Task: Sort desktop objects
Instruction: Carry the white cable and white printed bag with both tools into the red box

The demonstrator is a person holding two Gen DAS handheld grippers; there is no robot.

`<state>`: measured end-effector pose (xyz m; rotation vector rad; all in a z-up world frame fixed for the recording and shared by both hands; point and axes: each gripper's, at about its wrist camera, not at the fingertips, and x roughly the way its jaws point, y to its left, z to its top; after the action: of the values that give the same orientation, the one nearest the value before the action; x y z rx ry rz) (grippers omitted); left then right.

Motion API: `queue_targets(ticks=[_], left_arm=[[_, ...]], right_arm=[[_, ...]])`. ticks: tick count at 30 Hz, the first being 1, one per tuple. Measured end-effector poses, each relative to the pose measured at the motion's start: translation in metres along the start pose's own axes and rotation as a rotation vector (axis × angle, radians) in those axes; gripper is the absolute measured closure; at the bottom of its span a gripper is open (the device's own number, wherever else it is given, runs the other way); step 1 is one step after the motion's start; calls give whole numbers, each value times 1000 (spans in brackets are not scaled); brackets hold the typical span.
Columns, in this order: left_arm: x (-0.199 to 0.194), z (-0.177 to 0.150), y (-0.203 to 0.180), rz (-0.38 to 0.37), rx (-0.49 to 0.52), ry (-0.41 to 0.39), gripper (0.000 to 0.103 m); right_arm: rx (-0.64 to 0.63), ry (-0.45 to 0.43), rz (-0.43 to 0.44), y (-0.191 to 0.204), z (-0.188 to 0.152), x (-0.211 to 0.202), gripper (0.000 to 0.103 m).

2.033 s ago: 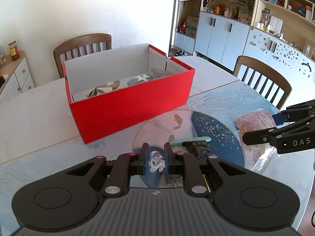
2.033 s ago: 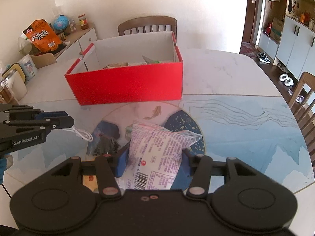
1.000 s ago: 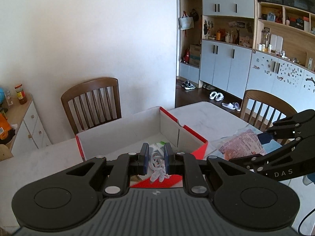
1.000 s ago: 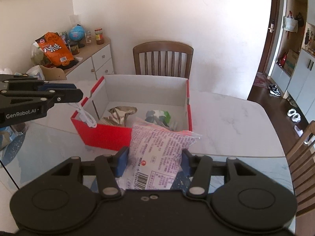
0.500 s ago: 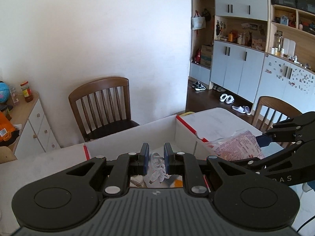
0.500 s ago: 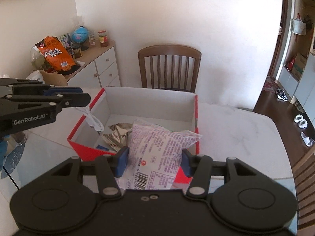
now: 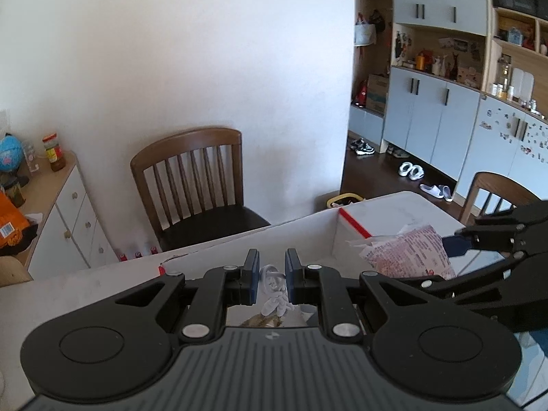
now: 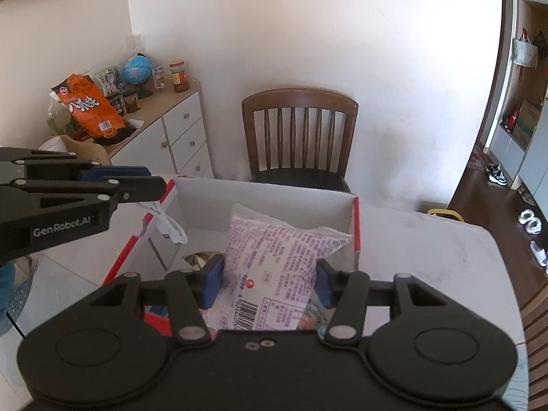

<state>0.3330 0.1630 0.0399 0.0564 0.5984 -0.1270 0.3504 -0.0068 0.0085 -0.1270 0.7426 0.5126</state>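
Over the red cardboard box (image 8: 356,226), white inside and standing on the pale worktop (image 8: 428,239), both tools hung with their loads.

Left tool (image 7: 270,275): blue pads a little apart, with a coiled white cable (image 7: 274,291) between them; in its own view contact with the pads could not be made out. In the right wrist view the left tool (image 8: 150,179) came in from the left over the box's left rim, the cable (image 8: 169,226) dangling below its tips inside the wall. Side arm lettered "GenRobot.AI".

Right tool (image 8: 269,281): pads clamped on either side of a white snack packet (image 8: 274,257) with purple print, a barcode and a small red round mark; the small text was illegible. The packet pointed over the box's right half. In the left wrist view the same packet (image 7: 407,257) showed to the right, held by the right tool (image 7: 455,245).

Box contents: a crumpled foil wrapper (image 8: 198,260) on the floor.

Far left: a sideboard (image 8: 178,126) bearing an orange snack bag (image 8: 89,106) with white Chinese characters, a small blue globe (image 8: 137,68) and a red-lidded jar (image 8: 178,76). A brown wooden chair (image 8: 301,137) stood beyond the box.
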Motion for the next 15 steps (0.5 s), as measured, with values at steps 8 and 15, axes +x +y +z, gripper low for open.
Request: queue_targets(ticks=[8,15], left_arm=[[28,-5,13,29,-7,20,89],[45,-11,15,32,-8,45,89]], right_arm=[[-9,40,6,2,-2,30,50],[-14,66,15,1,-3,45,50]])
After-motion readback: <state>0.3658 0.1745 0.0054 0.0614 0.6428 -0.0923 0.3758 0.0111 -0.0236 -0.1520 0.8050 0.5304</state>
